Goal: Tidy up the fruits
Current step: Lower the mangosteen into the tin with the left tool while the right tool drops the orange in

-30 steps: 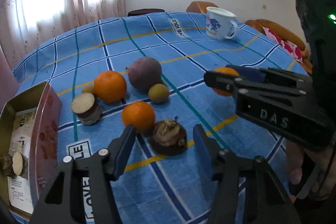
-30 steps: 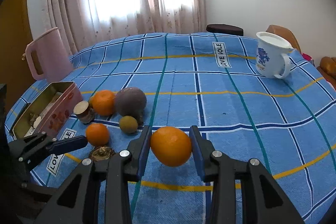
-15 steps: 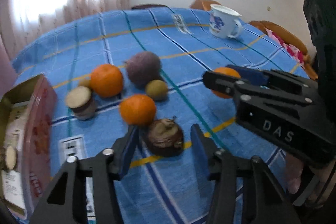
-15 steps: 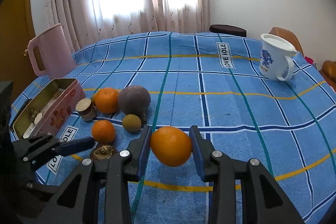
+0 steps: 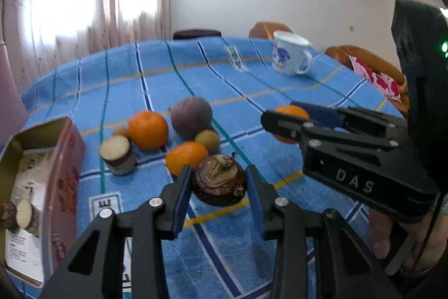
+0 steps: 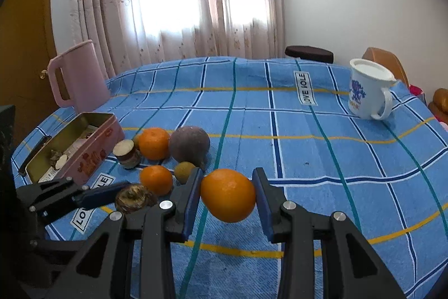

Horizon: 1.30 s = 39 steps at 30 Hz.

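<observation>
The left gripper (image 5: 219, 184) has its jaws pinching the dark bulb (image 5: 219, 180) at the sides, low on the blue cloth (image 5: 280, 217); whether the bulb has lifted clear I cannot tell. The grip sits at the widest part, which looks right for a squat, ridged thing that could roll out of a higher hold. To do this step well, lift straight up before travelling, because an orange (image 5: 186, 157) touches or nearly touches the bulb at 11 o'clock and a sideways drag would likely nudge it into the cluster.

The right gripper (image 6: 228, 196) has its jaws clamped on a second orange (image 6: 228, 195), held above the cloth (it appears at 3 o'clock in the left view, well apart from the bulb). Keep it parked there so the two tools do not cross.

Past the near orange lie a small brown fruit (image 5: 207, 139), a cut root piece (image 5: 117, 156), another orange (image 5: 148, 129) and a purple fruit (image 5: 191, 116). The open tin (image 5: 65, 175) at 9 o'clock, already holding cut pieces, looks the likely destination; approach it from above its rim. The mug (image 5: 289, 56) stands far off at 1 o'clock.
</observation>
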Motion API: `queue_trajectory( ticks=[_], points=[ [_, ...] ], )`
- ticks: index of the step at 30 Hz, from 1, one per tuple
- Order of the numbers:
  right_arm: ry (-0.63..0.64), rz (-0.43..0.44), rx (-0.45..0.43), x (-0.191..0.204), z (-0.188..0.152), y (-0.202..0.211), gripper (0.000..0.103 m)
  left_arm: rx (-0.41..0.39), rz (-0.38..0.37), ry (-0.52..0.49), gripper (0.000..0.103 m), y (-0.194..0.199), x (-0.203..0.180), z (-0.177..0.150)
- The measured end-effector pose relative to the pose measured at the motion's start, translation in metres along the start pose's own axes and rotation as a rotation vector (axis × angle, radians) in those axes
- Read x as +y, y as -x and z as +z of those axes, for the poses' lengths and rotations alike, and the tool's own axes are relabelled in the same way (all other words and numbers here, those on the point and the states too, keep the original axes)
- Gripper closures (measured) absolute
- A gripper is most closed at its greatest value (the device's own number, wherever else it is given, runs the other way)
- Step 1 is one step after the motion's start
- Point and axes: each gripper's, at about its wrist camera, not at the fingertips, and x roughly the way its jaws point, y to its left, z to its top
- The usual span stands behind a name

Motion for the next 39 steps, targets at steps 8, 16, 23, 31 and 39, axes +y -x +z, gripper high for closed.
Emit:
queue_trajectory(
  ticks=[8,16,23,31,39],
  points=[
    [0.029,-0.003,-0.060,0.006,0.001,0.011,0.064,-0.089,0.057,-0.010,0.063,0.017,0.005,0.002],
    [0.043,0.001,-0.109,0.009,0.000,0.020,0.064,-0.144,0.083,0.003,0.063,0.026,0.011,0.003],
    [0.062,0.004,-0.152,0.014,-0.002,0.028,0.064,-0.187,0.126,-0.009,0.063,0.032,0.012,0.004],
    [0.086,0.005,-0.192,0.019,-0.004,0.036,0.064,-0.224,0.157,-0.009,0.063,0.038,0.014,0.003],
    [0.105,-0.007,-0.231,0.023,-0.005,0.041,0.064,-0.257,0.193,-0.011,0.063,0.043,0.019,0.003]
  ],
)
